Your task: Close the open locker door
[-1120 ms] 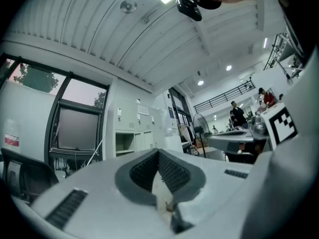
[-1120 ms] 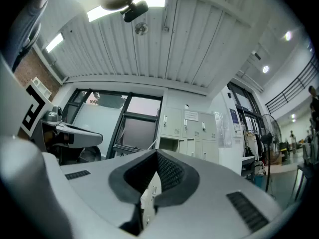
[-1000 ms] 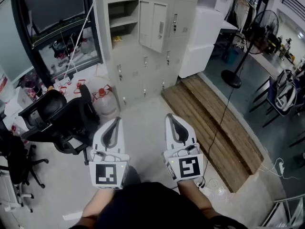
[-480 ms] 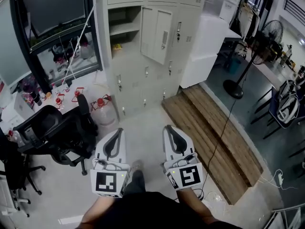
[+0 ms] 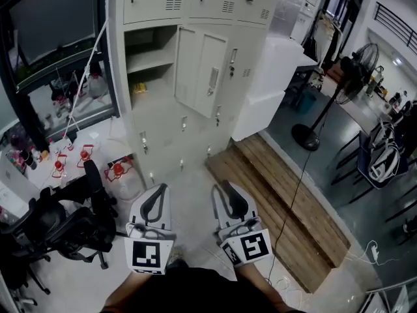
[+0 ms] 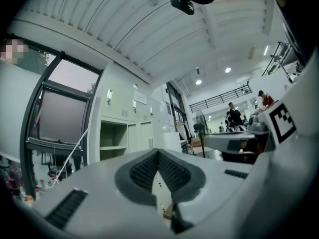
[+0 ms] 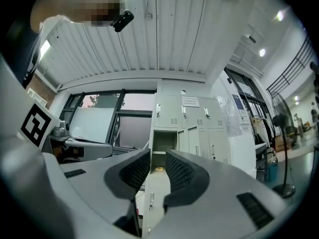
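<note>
Ahead, locker door open — seemingly halfway

- Locker bank: sheet metal under pale cream paint, smooth with a satin finish; slotted vents are pressed into the upper doors.
- Locker door: the same painted sheet metal, with a small brighter metal handle plate.
- Platform: bare wooden planks, rough, matt, unvarnished.
- Floor: smooth, pale hard coating with a low sheen; darker and glossier at right.
- Office chair: black, matt, looks like plastic and fabric.
- Left gripper: pale grey moulded plastic, matt; fingers are lined with dark ribbed rubbery pads.
- Ceiling: white ribbed panels, matt.
</note>
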### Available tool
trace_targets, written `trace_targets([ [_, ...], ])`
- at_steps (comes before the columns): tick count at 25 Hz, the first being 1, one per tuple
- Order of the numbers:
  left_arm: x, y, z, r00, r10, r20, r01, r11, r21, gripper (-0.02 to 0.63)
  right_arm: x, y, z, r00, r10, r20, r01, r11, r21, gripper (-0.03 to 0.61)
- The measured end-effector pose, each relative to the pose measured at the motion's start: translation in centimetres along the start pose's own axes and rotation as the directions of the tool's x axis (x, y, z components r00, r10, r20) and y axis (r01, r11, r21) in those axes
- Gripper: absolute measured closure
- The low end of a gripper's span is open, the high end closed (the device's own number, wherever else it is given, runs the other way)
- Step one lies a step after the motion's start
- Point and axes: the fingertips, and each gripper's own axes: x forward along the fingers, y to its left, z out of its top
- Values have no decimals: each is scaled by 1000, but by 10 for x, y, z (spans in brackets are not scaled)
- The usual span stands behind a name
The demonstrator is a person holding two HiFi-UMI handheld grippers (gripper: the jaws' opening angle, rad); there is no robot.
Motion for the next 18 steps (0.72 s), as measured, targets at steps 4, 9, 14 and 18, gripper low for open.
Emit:
trace_targets([
  [4, 47, 8, -5, 998, -58, 13, 58, 998, 4, 614, 34, -20, -13, 1000, -20, -2, 20, 1000, -6, 492],
  [9, 84, 19, -13, 994, -103, 22, 103, 995, 7, 614, 68, -32, -25, 999, -39, 15, 38, 999, 5, 492],
  [14, 103, 25, -26, 991, -131, 13, 131, 991, -18, 614, 73, -43, -45, 996, -79, -26, 80, 997, 11, 492],
  [18, 109, 31, -34, 991, -132, -3, 132, 990, -44, 614, 83, -46, -56, 995, -79, -57, 80, 997, 9, 492],
])
